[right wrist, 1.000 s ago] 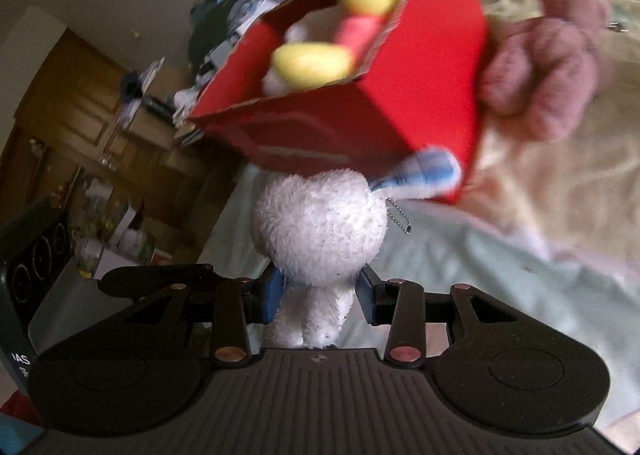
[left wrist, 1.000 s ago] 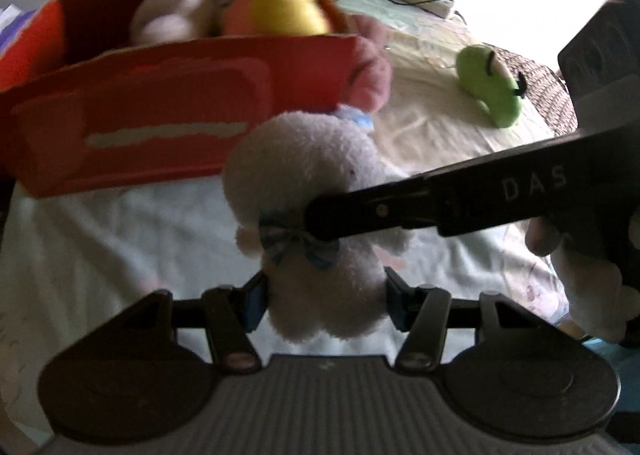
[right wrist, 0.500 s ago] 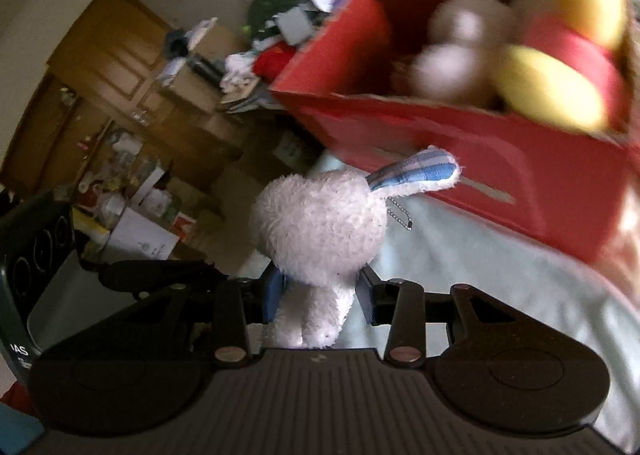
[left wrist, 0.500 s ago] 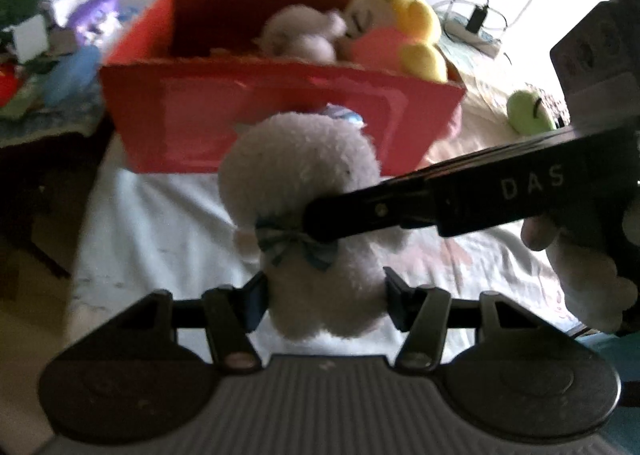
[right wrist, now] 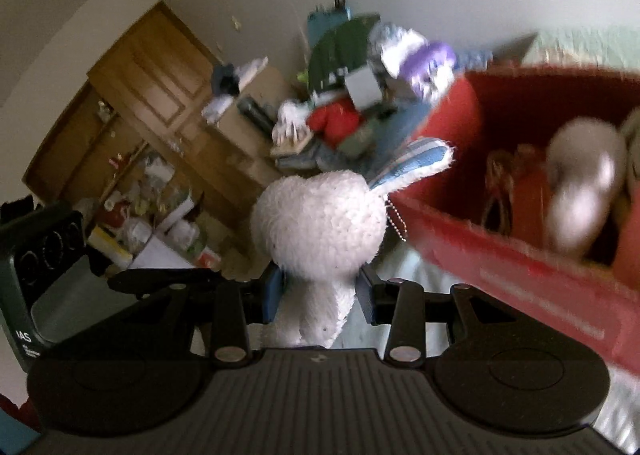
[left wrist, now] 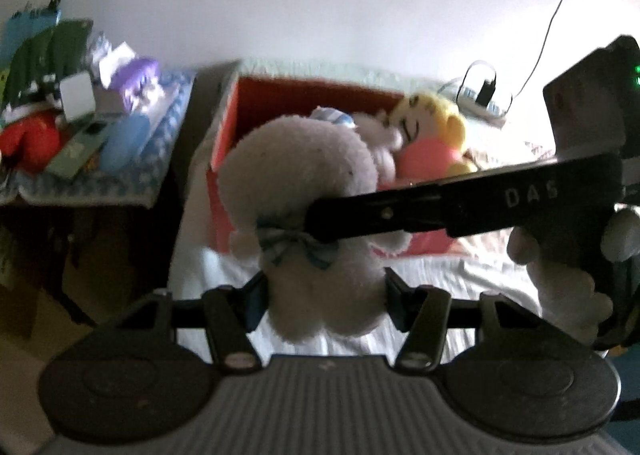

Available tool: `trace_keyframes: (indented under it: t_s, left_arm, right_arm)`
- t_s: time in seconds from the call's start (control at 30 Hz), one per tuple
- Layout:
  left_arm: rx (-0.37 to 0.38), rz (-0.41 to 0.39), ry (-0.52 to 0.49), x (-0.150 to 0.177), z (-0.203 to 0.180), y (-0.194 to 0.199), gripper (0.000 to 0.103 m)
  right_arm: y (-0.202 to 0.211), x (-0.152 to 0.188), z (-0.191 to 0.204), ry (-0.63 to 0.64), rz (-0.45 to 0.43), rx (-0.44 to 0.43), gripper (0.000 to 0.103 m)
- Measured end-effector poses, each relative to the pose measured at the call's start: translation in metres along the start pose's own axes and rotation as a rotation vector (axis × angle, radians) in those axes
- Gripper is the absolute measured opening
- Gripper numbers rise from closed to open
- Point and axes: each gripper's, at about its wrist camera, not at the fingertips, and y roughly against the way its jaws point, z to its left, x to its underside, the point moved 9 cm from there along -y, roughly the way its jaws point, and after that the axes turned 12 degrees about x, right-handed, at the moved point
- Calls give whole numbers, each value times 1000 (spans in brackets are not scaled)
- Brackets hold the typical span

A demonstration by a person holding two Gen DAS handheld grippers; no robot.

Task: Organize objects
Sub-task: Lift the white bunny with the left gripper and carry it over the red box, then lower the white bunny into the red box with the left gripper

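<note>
**Gripping a Plush Rabbit Beside a Filling Toy Box**

Holding toys already, the red box (left wrist: 224,143) on the pale bedsheet (left wrist: 460,279) contains a yellow-and-pink doll (left wrist: 432,135) and a blurred grey plush (right wrist: 580,183). Both the left gripper (left wrist: 324,295) and the right gripper (right wrist: 320,295) clench the white plush rabbit (left wrist: 316,215), raised at the box's near wall. Clutter on the side table (left wrist: 100,191) is indistinct. The rabbit's striped ear (right wrist: 416,163) nears the rim.
</note>
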Motion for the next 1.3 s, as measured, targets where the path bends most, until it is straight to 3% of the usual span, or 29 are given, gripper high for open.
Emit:
trace_keyframes:
  t_s: [0.23, 0.53, 0.7, 1.03, 1.3]
  left_arm:
    - [45, -85, -51, -51, 13, -14, 60]
    - [68, -66, -28, -89, 36, -65, 61]
    - [35, -31, -12, -94, 47, -91, 62]
    - [-20, 23, 6, -86, 67, -118, 61]
    - [-35, 50, 19, -83, 72, -126, 61]
  right_arm:
    - [4, -38, -20, -52, -142, 103, 42]
    - [-18, -63, -53, -108, -197, 232, 40]
    - [-36, -66, -69, -139, -169, 272, 40]
    - [-91, -57, -99, -167, 16, 365, 40]
    - [-110, -45, -98, -143, 100, 339, 41]
